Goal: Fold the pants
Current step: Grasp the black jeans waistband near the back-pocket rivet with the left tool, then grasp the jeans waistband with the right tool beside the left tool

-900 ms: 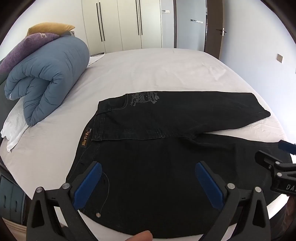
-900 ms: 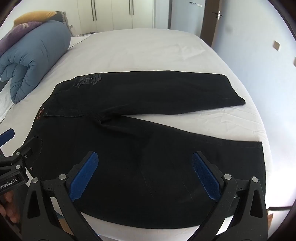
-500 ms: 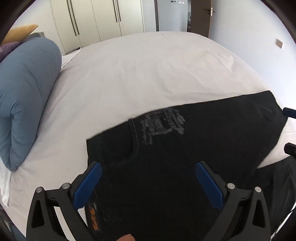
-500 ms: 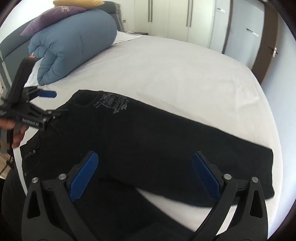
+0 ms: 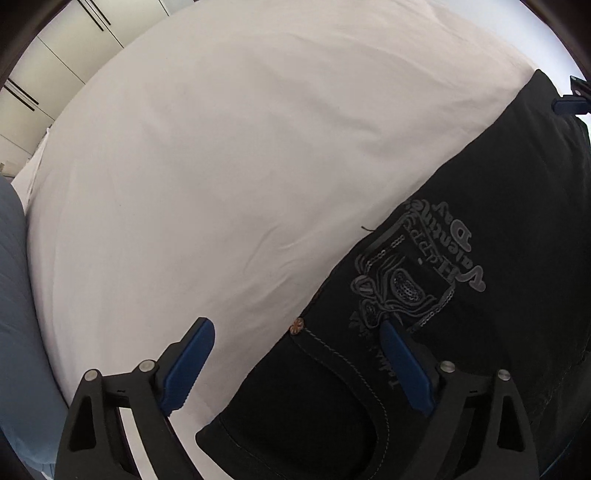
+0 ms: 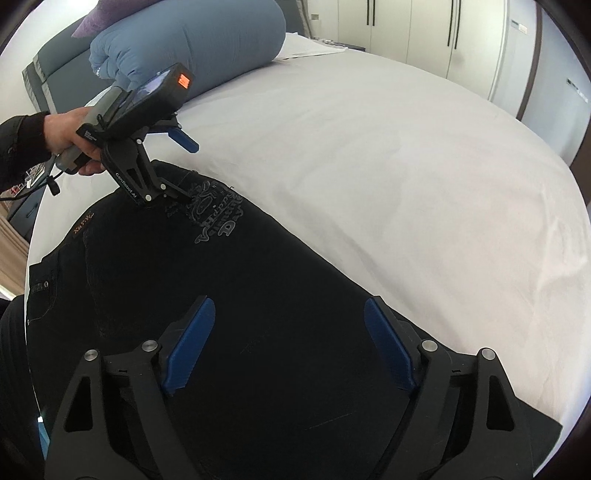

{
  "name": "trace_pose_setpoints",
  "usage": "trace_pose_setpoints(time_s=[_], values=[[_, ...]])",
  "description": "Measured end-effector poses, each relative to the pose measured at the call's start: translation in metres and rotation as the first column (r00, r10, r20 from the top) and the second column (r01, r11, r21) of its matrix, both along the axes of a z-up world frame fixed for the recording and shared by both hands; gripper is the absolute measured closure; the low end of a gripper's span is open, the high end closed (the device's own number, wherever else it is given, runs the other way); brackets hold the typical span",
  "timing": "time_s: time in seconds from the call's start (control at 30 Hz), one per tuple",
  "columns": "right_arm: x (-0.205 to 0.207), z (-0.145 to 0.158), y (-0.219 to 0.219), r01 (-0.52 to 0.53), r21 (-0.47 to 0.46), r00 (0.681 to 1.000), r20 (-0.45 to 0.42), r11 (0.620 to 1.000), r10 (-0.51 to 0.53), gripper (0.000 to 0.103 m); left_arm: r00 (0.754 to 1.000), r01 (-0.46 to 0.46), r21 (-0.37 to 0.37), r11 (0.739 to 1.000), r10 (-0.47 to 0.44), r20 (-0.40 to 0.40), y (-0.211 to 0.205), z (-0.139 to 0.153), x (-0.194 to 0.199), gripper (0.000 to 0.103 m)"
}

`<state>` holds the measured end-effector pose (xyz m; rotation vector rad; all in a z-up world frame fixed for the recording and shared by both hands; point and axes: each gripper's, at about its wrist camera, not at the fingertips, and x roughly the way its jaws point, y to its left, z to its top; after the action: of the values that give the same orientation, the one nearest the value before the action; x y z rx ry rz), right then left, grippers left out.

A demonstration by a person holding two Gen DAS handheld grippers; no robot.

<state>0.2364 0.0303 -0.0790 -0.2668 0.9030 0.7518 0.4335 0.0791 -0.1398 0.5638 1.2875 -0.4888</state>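
Black pants (image 6: 258, 295) lie flat on the white bed (image 6: 406, 166), with a grey printed emblem (image 5: 417, 273) near the waist. My left gripper (image 5: 295, 365) is open, low over the far waist corner: one finger over the sheet, the other over the emblem. It also shows in the right wrist view (image 6: 184, 170), held by a hand. My right gripper (image 6: 288, 343) is open, just above the far edge of the far leg. A blue fingertip of it shows in the left wrist view (image 5: 569, 103).
A rolled blue duvet (image 6: 184, 44) with a purple pillow (image 6: 107, 16) lies at the head of the bed. White wardrobes (image 6: 406, 33) stand beyond the bed. The near bed edge is at the left (image 6: 33, 236).
Both grippers have moved forward and down from the near side of the pants to the far edge. The left one now sits at the waist corner by the emblem. Both stay open.
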Motion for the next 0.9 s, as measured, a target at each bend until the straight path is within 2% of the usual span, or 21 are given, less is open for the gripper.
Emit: trace_pose_setpoints(time_s=[0.1, 0.17, 0.23, 0.3, 0.33, 0.37, 0.4, 0.47, 0.53, 0.6, 0.7, 0.77, 0.9], values=[[0.01, 0.004, 0.008, -0.037, -0.04, 0.999, 0.016, 0.999, 0.037, 0.032, 0.997, -0.052, -0.072, 0.996, 0.048, -0.064, 0.013, -0.005, 0.013, 0.01], [0.011, 0.002, 0.011, -0.061, -0.05, 0.998, 0.011, 0.997, 0.061, 0.034, 0.99, -0.086, -0.108, 0.99, 0.073, -0.119, 0.021, -0.011, 0.018, 0.016], [0.015, 0.008, 0.02, -0.081, -0.074, 0.996, 0.026, 0.994, 0.083, 0.035, 0.987, -0.097, -0.117, 0.988, 0.08, -0.142, 0.022, -0.014, 0.017, 0.021], [0.017, 0.007, 0.027, -0.1, -0.095, 0.994, 0.024, 0.99, 0.103, 0.04, 0.984, -0.097, -0.14, 0.985, 0.074, -0.16, 0.022, -0.011, 0.016, 0.037], [0.018, 0.007, 0.03, -0.104, -0.103, 0.994, 0.023, 0.989, 0.107, 0.042, 0.984, -0.099, -0.154, 0.983, 0.074, -0.163, 0.021, -0.009, 0.008, 0.052], [0.021, 0.009, 0.033, -0.107, -0.115, 0.994, 0.023, 0.988, 0.11, 0.042, 0.985, -0.106, -0.15, 0.983, 0.084, -0.149, 0.022, -0.006, 0.007, 0.071], [0.025, 0.008, 0.036, -0.11, -0.123, 0.993, 0.018, 0.986, 0.113, 0.044, 0.986, -0.113, -0.15, 0.982, 0.092, -0.141, 0.023, -0.002, 0.005, 0.073], [0.03, 0.012, 0.047, -0.117, -0.136, 0.992, 0.021, 0.984, 0.121, 0.053, 0.991, -0.103, -0.141, 0.985, 0.089, -0.101, 0.027, 0.007, -0.01, 0.084], [0.035, 0.011, 0.053, -0.122, -0.144, 0.992, 0.011, 0.982, 0.125, 0.056, 0.995, -0.095, -0.147, 0.985, 0.087, -0.055, 0.026, 0.018, -0.026, 0.089], [0.041, 0.009, 0.052, -0.14, -0.139, 0.99, -0.007, 0.98, 0.14, 0.061, 0.997, -0.08, -0.162, 0.984, 0.082, 0.008, 0.03, 0.033, -0.044, 0.091], [0.045, 0.009, 0.06, -0.166, -0.141, 0.986, -0.016, 0.976, 0.166, 0.061, 0.992, -0.045, -0.173, 0.984, 0.064, 0.108, 0.04, 0.049, -0.086, 0.091], [0.046, 0.008, 0.068, -0.185, -0.158, 0.983, -0.022, 0.97, 0.184, 0.061, 0.981, -0.01, -0.148, 0.989, 0.038, 0.188, 0.041, 0.06, -0.11, 0.092], [0.051, 0.011, 0.081, -0.214, -0.157, 0.977, -0.043, 0.964, 0.21, 0.061, 0.96, 0.034, -0.126, 0.991, 0.002, 0.28, 0.038, 0.077, -0.14, 0.092]])
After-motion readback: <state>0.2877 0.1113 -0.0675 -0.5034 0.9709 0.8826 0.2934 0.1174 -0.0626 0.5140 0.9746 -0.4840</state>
